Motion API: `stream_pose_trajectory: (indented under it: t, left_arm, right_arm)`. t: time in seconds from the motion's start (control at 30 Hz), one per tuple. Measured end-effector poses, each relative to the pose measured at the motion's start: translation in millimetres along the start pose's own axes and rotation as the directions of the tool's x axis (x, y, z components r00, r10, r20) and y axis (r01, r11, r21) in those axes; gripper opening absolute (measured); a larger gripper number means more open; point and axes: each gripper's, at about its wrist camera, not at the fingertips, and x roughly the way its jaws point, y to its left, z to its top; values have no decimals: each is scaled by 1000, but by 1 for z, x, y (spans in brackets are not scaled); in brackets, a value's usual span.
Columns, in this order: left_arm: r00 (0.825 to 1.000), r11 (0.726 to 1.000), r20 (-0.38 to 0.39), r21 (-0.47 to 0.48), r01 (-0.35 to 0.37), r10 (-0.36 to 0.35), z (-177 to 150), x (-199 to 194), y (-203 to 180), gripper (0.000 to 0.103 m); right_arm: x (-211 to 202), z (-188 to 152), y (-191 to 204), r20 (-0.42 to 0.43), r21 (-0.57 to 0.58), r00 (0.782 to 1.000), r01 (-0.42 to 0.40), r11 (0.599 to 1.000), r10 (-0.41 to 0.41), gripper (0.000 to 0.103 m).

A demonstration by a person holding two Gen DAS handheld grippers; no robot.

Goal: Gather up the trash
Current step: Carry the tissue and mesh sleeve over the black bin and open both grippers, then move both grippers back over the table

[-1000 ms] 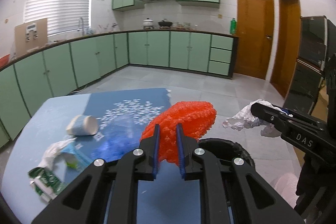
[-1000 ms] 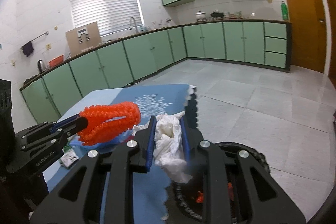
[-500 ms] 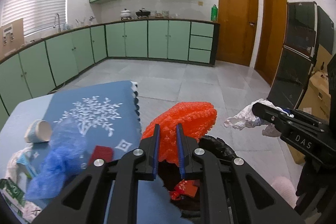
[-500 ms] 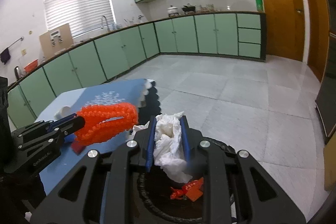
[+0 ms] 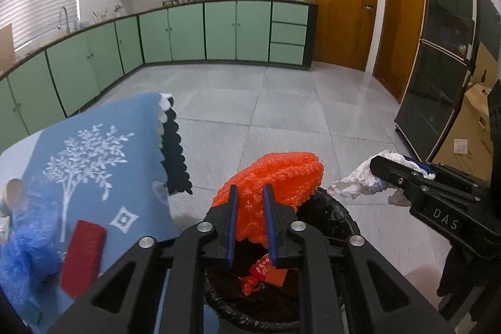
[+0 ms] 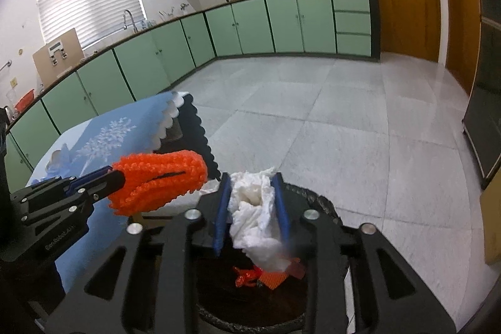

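My left gripper (image 5: 250, 193) is shut on an orange foam net (image 5: 278, 177) and holds it over the black-lined trash bin (image 5: 338, 218). It also shows in the right wrist view (image 6: 159, 180). My right gripper (image 6: 252, 180) is shut on a crumpled white tissue (image 6: 256, 208) above the same bin (image 6: 322, 202). The tissue (image 5: 360, 180) appears at the right of the left wrist view. Red and orange wrappers (image 5: 266, 271) lie inside the bin.
The table with a blue tablecloth (image 5: 94, 165) is to the left, holding a blue net (image 5: 25, 249), a red packet (image 5: 83, 255) and a paper cup (image 5: 11, 196). A black cabinet (image 5: 438, 68) and cardboard boxes (image 5: 469, 127) stand at the right. Grey tiled floor lies ahead.
Both grippers have swung right, away from the table, and now sit over the trash bin, each still holding its item.
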Motion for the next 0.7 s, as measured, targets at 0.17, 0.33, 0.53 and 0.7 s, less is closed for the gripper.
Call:
stream_pose_trajectory:
  t: [0.17, 0.33, 0.53, 0.7]
  left_arm:
    - [1000, 1000, -10, -13, 1, -1, 3, 10, 3, 43]
    - [1000, 1000, -2, -25, -7, 7, 4, 6, 10, 50]
    - [998, 998, 42, -42, -41, 43, 5, -24, 26, 64]
    - [992, 994, 89, -75, -81, 88, 4, -61, 45, 73]
  right_arm:
    - [10, -1, -5, -15, 1, 1000, 19, 1000, -19, 51]
    - [9, -1, -5, -2, 0, 999, 52, 999, -52, 80]
    - [-8, 2, 5, 34, 5, 998, 60, 998, -60, 91]
    - [-31, 6, 23, 73, 14, 997, 29, 999, -30, 94]
